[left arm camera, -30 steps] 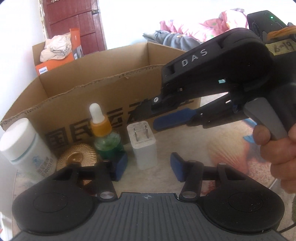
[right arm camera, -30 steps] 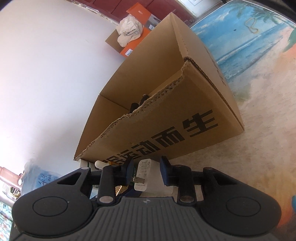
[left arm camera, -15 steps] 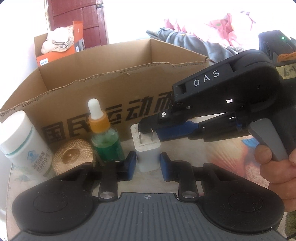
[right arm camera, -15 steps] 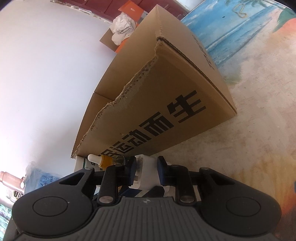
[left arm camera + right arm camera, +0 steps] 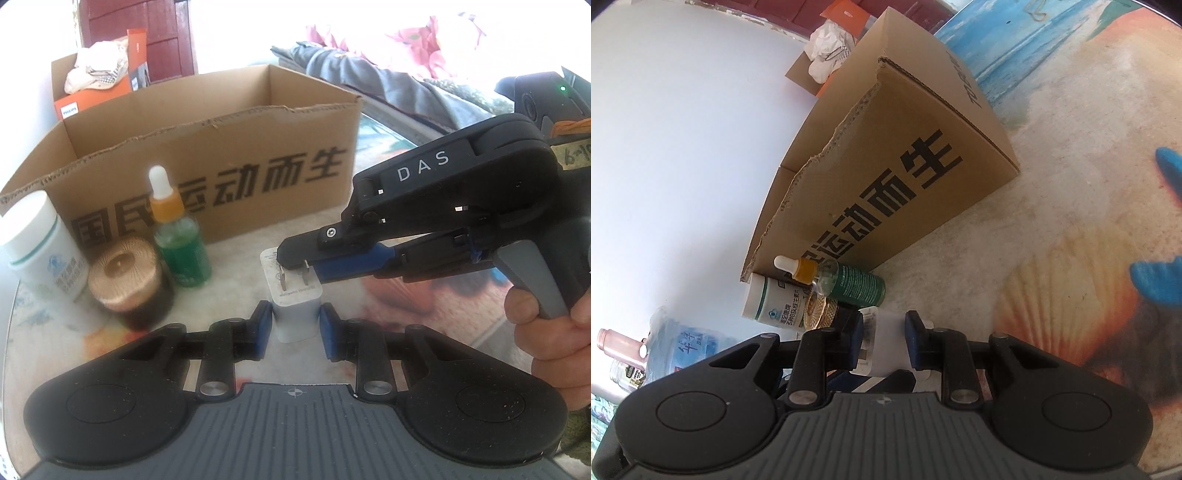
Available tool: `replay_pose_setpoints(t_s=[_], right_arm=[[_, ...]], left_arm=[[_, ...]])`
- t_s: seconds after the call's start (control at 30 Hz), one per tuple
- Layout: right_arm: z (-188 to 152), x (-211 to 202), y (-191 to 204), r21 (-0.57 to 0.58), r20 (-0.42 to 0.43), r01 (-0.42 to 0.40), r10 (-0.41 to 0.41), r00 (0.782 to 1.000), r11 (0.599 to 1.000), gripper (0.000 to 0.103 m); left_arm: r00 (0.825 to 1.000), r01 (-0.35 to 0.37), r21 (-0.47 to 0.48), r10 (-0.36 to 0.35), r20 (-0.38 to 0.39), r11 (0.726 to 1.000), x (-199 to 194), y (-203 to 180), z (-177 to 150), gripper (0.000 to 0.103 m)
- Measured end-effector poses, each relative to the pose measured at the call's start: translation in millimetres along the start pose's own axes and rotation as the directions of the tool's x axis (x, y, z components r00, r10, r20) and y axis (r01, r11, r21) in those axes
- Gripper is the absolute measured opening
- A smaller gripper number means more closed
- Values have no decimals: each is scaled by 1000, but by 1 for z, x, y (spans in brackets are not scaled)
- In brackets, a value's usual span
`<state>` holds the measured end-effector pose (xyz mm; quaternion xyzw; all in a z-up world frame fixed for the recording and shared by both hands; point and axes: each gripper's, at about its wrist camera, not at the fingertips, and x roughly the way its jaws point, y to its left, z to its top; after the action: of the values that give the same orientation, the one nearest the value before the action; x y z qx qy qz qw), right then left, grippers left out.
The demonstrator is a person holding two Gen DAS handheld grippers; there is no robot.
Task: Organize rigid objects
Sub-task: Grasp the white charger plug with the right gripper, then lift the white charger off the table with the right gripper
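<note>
Since the earlier frames, the left gripper (image 5: 294,325) has closed its jaws onto the white charger (image 5: 295,302), which previously stood clear ahead of them. The right gripper (image 5: 884,341) has narrowed slightly on the same charger and shifted away from the cardboard box (image 5: 905,155).

Left of the left tongs (image 5: 293,328), a gold-lidded jar (image 5: 127,275), dropper bottle (image 5: 177,236) and white bottle (image 5: 44,247) crowd together; ahead, the cardboard box (image 5: 221,147) blocks passage. Bare desk (image 5: 406,306) lies rightward.
</note>
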<state>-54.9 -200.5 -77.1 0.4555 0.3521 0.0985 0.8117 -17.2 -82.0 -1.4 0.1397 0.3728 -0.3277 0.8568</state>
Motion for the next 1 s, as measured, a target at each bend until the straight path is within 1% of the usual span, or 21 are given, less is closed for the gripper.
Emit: replay_pose_setpoints(t_s=[0.1,0.3,0.63,1.0], right_arm=[[-2,-5,0,-1,4,4,-4,1000,1000,27],[0,-6,1,-4,6,10,-10,1000,1000,28],[-1,-4,1,-9,11,18,-18,1000,1000,29],[0,-3,1,-9,8,17,-17,1000,1000,29]], left_arm=[[1000,8,4,-8,-4,1000,0,-2,1,27],[1000,-4,38,5,-18,999,8,-9,2,30],[1000,-12,18,13,-27,1000,22,-7,6,31],[999,-28,-2,28,-20,1000,20,-9,2,29]])
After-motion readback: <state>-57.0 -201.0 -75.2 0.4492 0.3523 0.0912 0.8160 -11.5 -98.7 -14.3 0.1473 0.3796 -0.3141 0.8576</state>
